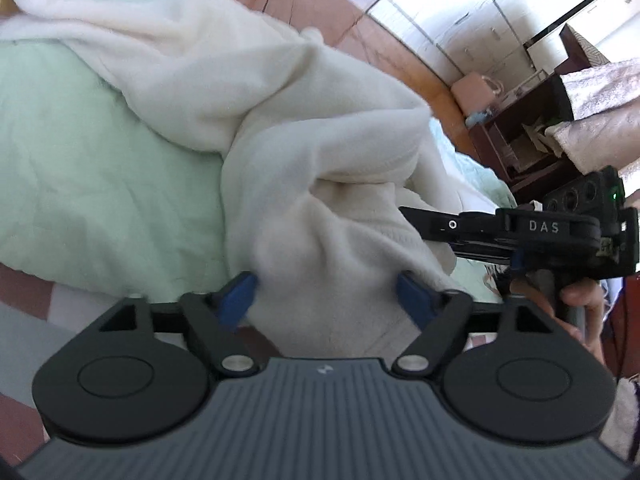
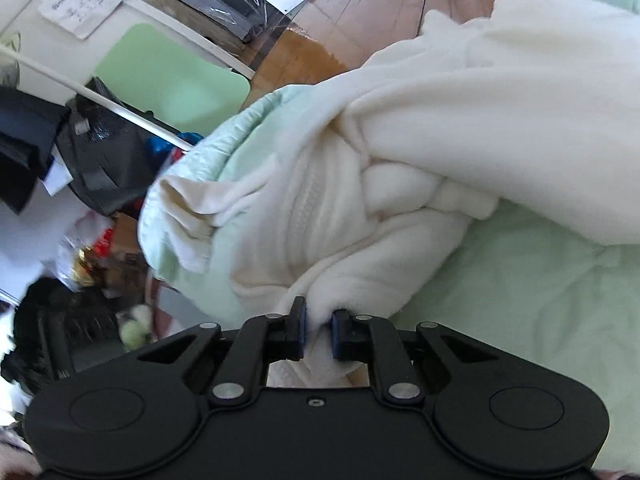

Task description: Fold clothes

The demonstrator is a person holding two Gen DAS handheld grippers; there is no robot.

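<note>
A pale green quilt (image 1: 100, 184) covered the bed ahead of both tongs, and on it a cream fleece garment (image 1: 248, 92) lay bunched in thick rolls, its zipper (image 2: 306, 208) running up the middle just beyond the right tongs (image 2: 319, 330). Those tongs were clamped on a fold of the fleece at the near edge, the cloth pinched between the blue pads. The left tongs (image 1: 328, 294) stood wide apart, a hump of fleece swelling between the fingers (image 1: 239, 298) without being gripped. The person's hand (image 1: 576, 300) held the right tool off to the left tongs' right. With one side held and the other loose, a pull seemed likely to drag the garment into a tighter knot instead of spreading it. The thick pile might also slip from the small pinch, or the left tongs might close on several layers at once.
</note>
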